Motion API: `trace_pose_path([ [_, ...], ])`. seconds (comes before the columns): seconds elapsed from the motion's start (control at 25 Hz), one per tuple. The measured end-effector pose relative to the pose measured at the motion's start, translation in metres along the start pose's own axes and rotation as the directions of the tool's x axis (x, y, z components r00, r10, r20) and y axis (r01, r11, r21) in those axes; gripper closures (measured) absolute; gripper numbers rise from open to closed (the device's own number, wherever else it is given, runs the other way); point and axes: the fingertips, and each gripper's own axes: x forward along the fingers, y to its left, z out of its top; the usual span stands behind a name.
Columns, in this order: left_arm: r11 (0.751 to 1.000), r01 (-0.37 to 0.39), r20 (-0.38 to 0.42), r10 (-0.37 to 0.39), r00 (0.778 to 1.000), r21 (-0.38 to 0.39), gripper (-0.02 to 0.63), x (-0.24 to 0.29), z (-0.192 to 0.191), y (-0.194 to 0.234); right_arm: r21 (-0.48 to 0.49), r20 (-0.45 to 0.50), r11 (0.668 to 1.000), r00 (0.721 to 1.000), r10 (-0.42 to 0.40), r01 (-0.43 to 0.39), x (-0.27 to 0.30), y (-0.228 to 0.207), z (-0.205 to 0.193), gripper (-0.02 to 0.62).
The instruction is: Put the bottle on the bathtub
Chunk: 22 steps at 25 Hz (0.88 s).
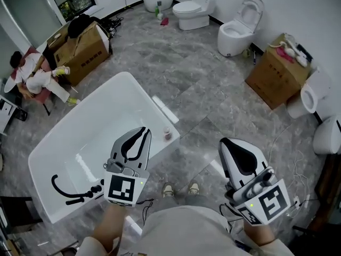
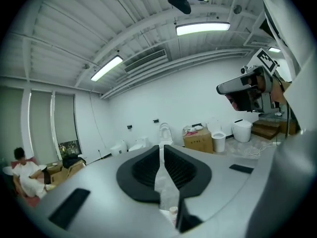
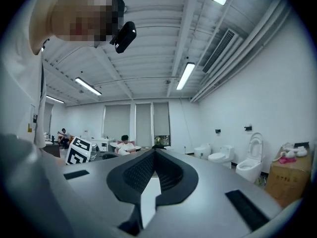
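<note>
A small bottle (image 1: pixel 167 134) with a pinkish cap stands upright on the near right rim of the white bathtub (image 1: pixel 58 137). My left gripper (image 1: pixel 145 130) hovers over the tub's right side, a little left of the bottle, shut and holding nothing. In the left gripper view the jaws (image 2: pixel 160 148) meet at their tips, and the bottle (image 2: pixel 173 212) shows low in the gap beneath them. My right gripper (image 1: pixel 224 142) hangs over the floor right of the tub, shut and empty; its own view shows the jaws (image 3: pixel 154 152) closed with only the room beyond.
A black shower hose (image 1: pixel 66 190) lies in the tub. Cardboard boxes (image 1: pixel 80 49) (image 1: pixel 277 73) stand at back left and right. Several toilets (image 1: pixel 237 31) line the far wall. A seated person (image 1: pixel 34 79) is at left. Cables (image 1: pixel 295 164) trail on the floor at right.
</note>
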Motion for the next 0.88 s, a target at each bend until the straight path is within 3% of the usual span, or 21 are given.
trace_pose_path([
  [0.24,1.0,0.016,0.055,-0.015,0.998,-0.01,0.574,-0.024,0.037,-0.018,-0.005,-0.007,1.0,1.0,0.013,-0.013,-0.012,0.008,0.0,0.568],
  [0.4,1.0,0.027,0.03,-0.027,0.999,0.006,0.575,-0.035,0.031,-0.028,-0.009,-0.061,1.0,0.998,0.007,-0.008,-0.013,0.01,-0.013,0.568],
  [0.88,1.0,0.002,0.06,-0.004,0.998,0.024,0.577,-0.061,0.032,-0.008,-0.056,-0.047,0.998,0.999,0.021,-0.023,0.01,0.033,-0.014,0.568],
])
